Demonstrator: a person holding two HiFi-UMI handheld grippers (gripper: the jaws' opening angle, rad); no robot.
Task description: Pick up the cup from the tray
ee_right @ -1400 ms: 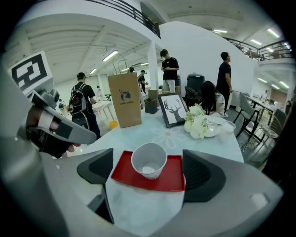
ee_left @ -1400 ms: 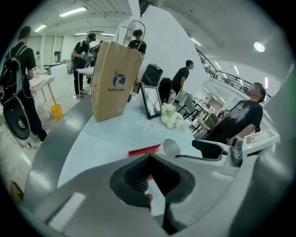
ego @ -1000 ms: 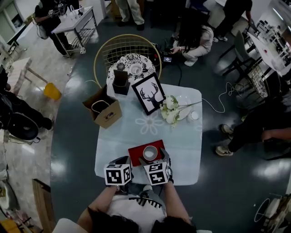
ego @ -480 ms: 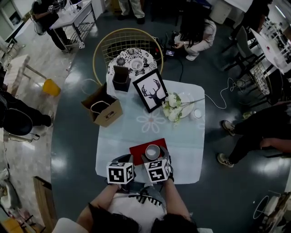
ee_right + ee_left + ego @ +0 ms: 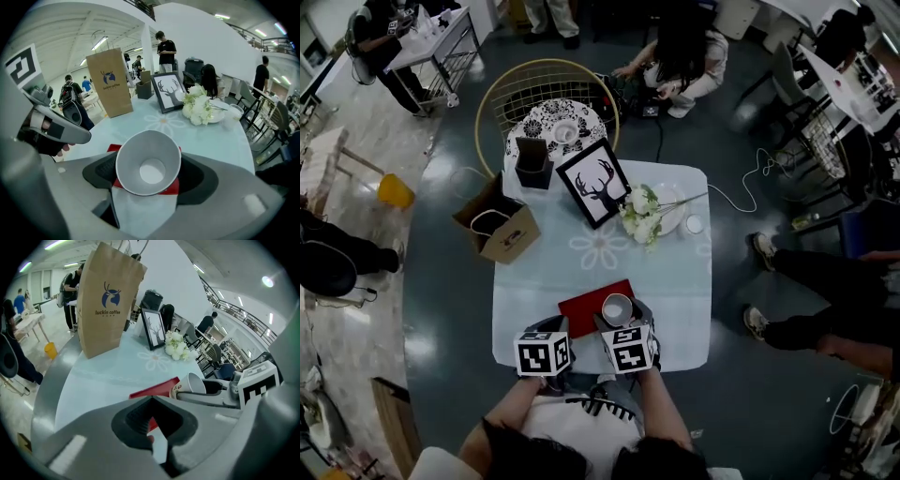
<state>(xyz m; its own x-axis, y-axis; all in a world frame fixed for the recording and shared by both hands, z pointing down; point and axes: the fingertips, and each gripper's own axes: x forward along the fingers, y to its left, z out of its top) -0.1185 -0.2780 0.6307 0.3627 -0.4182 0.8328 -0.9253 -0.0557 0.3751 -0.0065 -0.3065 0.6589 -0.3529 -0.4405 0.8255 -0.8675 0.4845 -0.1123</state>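
A white paper cup sits between the jaws of my right gripper, which is shut on it above the red tray near the table's front edge. In the right gripper view the cup tips back with its empty mouth toward the camera, and the red tray shows under it. My left gripper hangs just left of the tray, shut with nothing in it. The left gripper view shows the cup held by the right gripper over the tray.
On the pale table a brown paper bag stands at the left. A framed deer picture, white flowers and a small white cup are farther back. A wire chair and several people surround the table.
The cup stays gripped by the right gripper and sits a little higher over the tray. The head view has shifted slightly; the left gripper holds its place.
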